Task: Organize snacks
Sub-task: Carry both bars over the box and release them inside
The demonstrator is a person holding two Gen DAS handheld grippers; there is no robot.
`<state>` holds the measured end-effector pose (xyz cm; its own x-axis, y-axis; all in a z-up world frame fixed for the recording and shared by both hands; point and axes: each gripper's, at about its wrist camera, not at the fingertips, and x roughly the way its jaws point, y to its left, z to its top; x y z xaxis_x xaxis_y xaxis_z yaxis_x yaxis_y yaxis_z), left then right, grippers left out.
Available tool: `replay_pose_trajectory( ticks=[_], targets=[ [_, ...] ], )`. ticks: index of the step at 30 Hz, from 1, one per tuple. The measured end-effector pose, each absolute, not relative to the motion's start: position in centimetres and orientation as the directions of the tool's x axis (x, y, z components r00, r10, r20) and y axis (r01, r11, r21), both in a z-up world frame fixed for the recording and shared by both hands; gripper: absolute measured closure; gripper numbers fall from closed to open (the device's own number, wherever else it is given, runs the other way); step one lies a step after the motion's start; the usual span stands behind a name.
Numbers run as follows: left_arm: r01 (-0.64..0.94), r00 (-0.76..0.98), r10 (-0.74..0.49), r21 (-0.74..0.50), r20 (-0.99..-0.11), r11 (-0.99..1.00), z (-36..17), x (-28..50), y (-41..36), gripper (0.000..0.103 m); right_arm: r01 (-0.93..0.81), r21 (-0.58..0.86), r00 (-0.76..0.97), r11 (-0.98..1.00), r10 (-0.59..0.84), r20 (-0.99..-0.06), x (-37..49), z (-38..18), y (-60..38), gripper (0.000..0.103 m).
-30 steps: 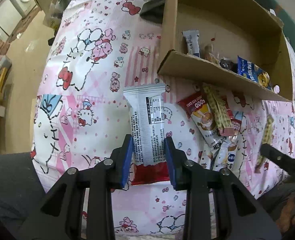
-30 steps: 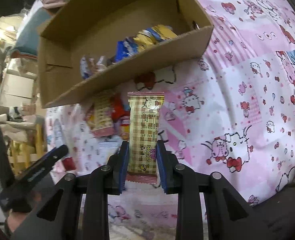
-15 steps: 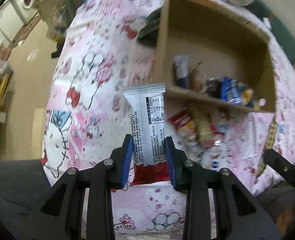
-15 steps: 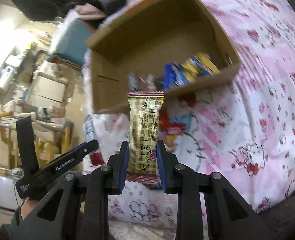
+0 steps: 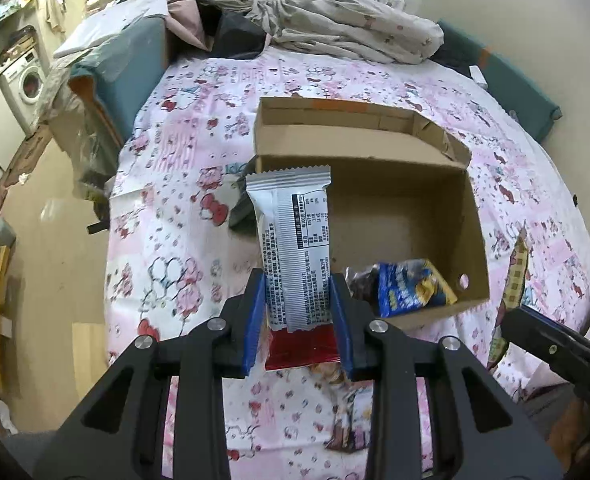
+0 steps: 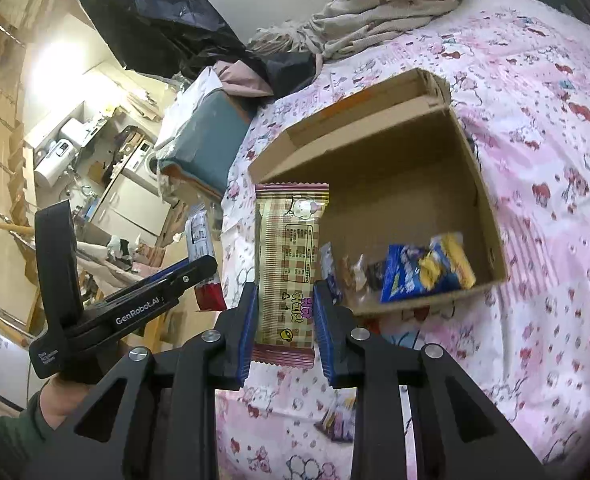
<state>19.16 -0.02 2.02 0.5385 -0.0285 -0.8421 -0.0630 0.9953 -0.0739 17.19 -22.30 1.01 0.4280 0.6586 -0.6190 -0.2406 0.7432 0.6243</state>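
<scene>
My left gripper [image 5: 297, 312] is shut on a white and red snack packet [image 5: 295, 240], held upright in the air in front of the open cardboard box [image 5: 395, 208]. My right gripper [image 6: 283, 320] is shut on a tan checked snack bar [image 6: 289, 256], also raised before the same cardboard box [image 6: 395, 184]. Blue and yellow snack bags [image 5: 411, 286] and a few small wrapped sweets lie in the box's near corner. The left gripper [image 6: 205, 276] with its packet shows at the left of the right wrist view, a hand under it.
The box sits on a bed with a pink cartoon sheet [image 5: 183, 184]. Loose snack packets [image 5: 349, 424] lie on the sheet below the grippers. Crumpled bedding [image 5: 335, 28] is piled at the far end. A teal cushion [image 5: 127, 76] and a washing machine [image 5: 27, 80] stand left.
Both grippers have risen with their packets and tilted up, so the box's inside and the far end of the bed now show. The loose snacks have dropped low in view.
</scene>
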Motion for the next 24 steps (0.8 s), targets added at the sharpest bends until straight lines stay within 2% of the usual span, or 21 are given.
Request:
replay_pose_trajectory(
  ticks=[7, 12, 19, 22, 24],
  targets=[
    [-0.028, 0.543, -0.044, -0.071, -0.839, 0.997, 0.8, 22.2, -1.2, 0.075, -0.227, 0.573, 0.456, 0.788, 0.606, -0.652, 21.4, 0.9, -22.7, 0.074],
    [-0.021, 0.586, -0.087, -0.122, -0.806, 0.992, -0.6, 23.4, -0.9, 0.075, -0.196, 0.571, 0.483, 0.797, 0.585, -0.651, 23.9, -1.9, -24.0, 0.074],
    [0.014, 0.593, -0.102, -0.116, -0.799, 0.993, -3.5, 24.5, -1.3, 0.075, -0.147, 0.518, 0.443, 0.843, 0.524, -0.728, 24.7, -5.3, -23.4, 0.074],
    [0.004, 0.605, -0.057, -0.068, -0.795, 0.998, -4.0, 24.6, -1.0, 0.075, -0.152, 0.506, 0.436, 0.849, 0.517, -0.737, 24.8, -5.5, -23.2, 0.074],
    [0.000, 0.590, -0.081, -0.101, -0.803, 0.995, -4.2, 24.7, -0.6, 0.075, -0.143, 0.495, 0.430, 0.857, 0.504, -0.749, 25.0, -5.9, -23.2, 0.074]
  ],
)
